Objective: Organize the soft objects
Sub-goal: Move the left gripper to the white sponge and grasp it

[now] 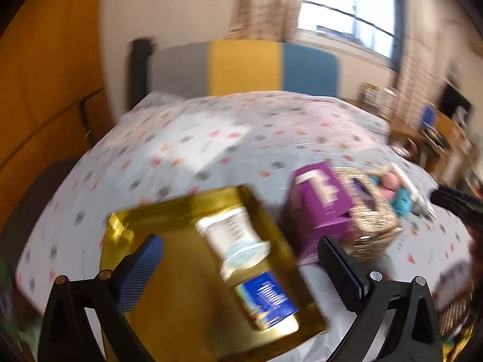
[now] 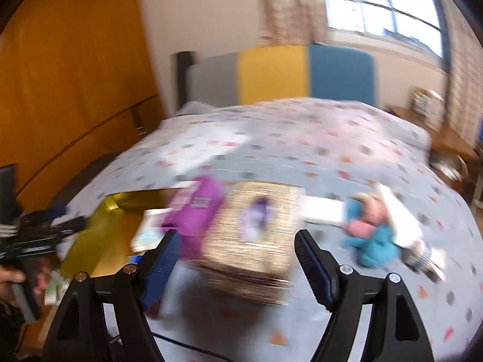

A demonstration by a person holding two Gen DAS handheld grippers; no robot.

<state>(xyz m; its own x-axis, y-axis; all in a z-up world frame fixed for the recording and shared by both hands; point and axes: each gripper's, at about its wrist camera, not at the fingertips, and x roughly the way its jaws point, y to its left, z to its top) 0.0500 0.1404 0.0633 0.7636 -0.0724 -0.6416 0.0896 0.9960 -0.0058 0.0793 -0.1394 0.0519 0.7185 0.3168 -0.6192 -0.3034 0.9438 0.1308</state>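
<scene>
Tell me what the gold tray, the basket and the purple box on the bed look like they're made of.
Gold tray: glossy foil-faced card or metal, judging by its mirror-like sheen; blur leaves it open. Basket: woven straw or wicker, from its fine tan banding. Purple box: likely matte printed cardboard, with flat faces and crisp edges.

This is looking like a bedroom in a home. A wide bed [image 2: 302, 138] with a patterned sheet is filling most of both views, and a padded headboard [image 1: 247, 69] in grey, yellow and blue panels is standing against the wall behind it. Daylight is coming through a large window [image 2: 386, 6] with curtains [image 1: 265, 3] hanging beside it. A wooden wardrobe [image 2: 69, 84] is standing at the left, and wooden furniture with books [image 1: 374, 93] is standing at the right.
</scene>
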